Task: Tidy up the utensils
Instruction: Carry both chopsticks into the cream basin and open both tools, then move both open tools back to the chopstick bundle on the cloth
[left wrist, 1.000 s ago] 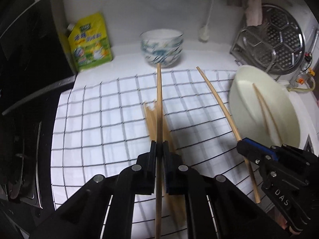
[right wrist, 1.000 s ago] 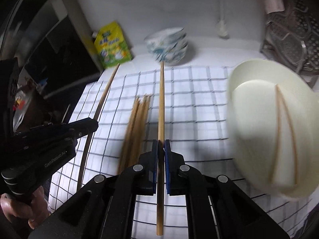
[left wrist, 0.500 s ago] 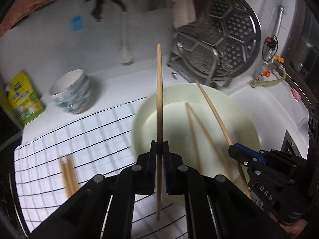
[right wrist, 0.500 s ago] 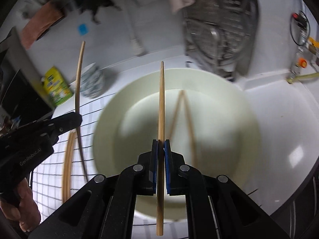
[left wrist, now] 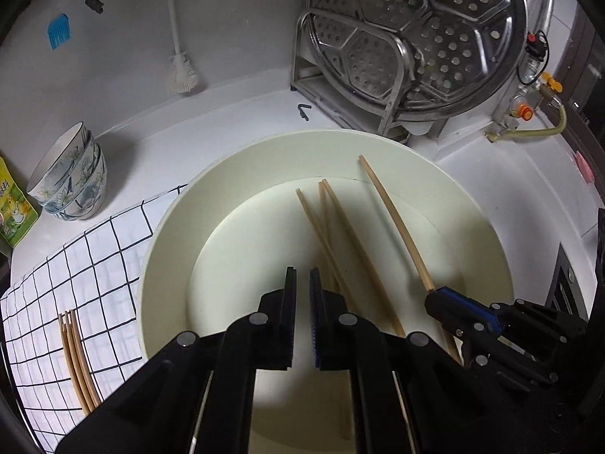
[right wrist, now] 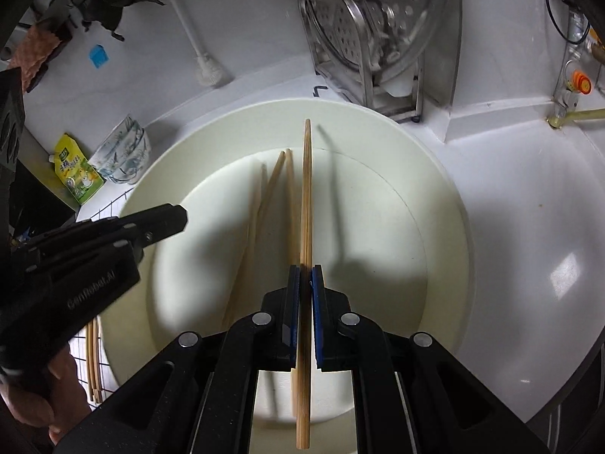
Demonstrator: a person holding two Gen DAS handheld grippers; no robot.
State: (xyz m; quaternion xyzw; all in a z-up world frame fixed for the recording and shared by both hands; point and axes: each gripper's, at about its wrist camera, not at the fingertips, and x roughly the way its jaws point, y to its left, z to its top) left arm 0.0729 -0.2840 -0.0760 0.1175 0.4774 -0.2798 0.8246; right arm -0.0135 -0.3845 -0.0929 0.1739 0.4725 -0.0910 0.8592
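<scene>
A large cream basin (left wrist: 170,234) (right wrist: 435,196) holds three loose bamboo chopsticks (left wrist: 340,234) (right wrist: 289,189). My left gripper (left wrist: 302,276) hangs over the basin, slightly open and empty; it shows at the left of the right wrist view (right wrist: 181,219). My right gripper (right wrist: 305,276) is shut on one chopstick (right wrist: 307,189) held above the basin; it also shows in the left wrist view (left wrist: 431,299) with its chopstick (left wrist: 393,219). Several more chopsticks (left wrist: 77,359) lie on the checked cloth (left wrist: 75,265).
Stacked patterned bowls (left wrist: 72,178) and a green packet (left wrist: 11,212) stand at the left. A metal rack with a perforated steamer tray (left wrist: 412,34) stands behind the basin. A white brush (left wrist: 181,75) leans on the wall. A gas valve and hose (left wrist: 529,121) are at the right.
Both grippers swung from the cloth to over the basin. My left gripper opened a little and its chopstick now lies in the basin. The right still holds its chopstick.
</scene>
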